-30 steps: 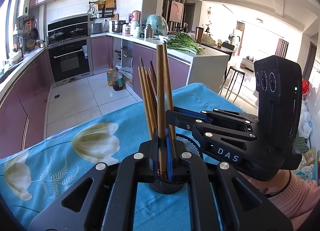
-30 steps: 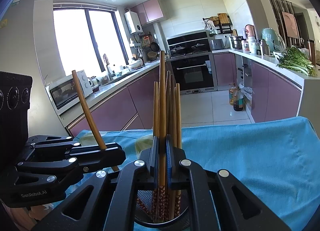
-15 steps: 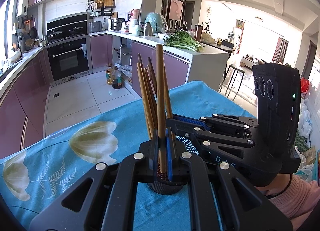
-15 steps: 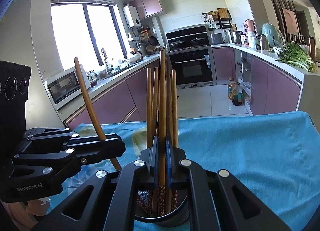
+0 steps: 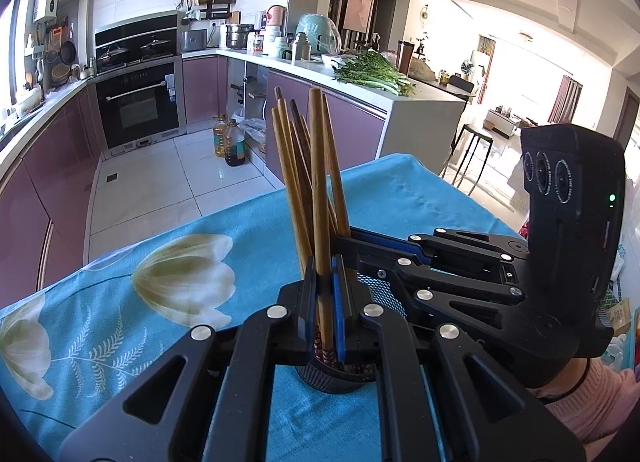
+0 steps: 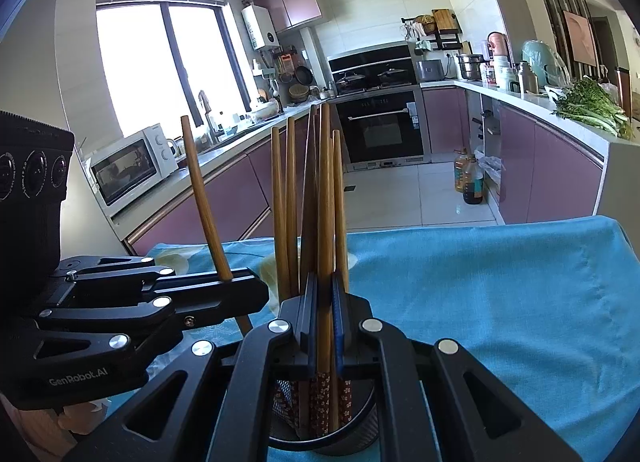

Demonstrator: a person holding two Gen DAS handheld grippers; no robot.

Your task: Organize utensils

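Centre of both views: a black mesh cylindrical holder [image 6: 362, 418] stands on the turquoise flower-printed tablecloth [image 5: 120, 302], filled with upright brown wooden chopsticks [image 6: 288, 202]. The left gripper [image 5: 325, 302] pinches one chopstick [image 5: 318, 182]. The right gripper [image 6: 324, 326] likewise clamps a chopstick [image 6: 325, 198] over the holder.

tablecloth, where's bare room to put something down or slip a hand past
Bare blue tablecloth lies right of the mesh holder out to the table's far edge, and there is more over the flower print on the holder's other side. It is crowded at the holder: both tools, left tool and right tool, each clamp a chopstick there.
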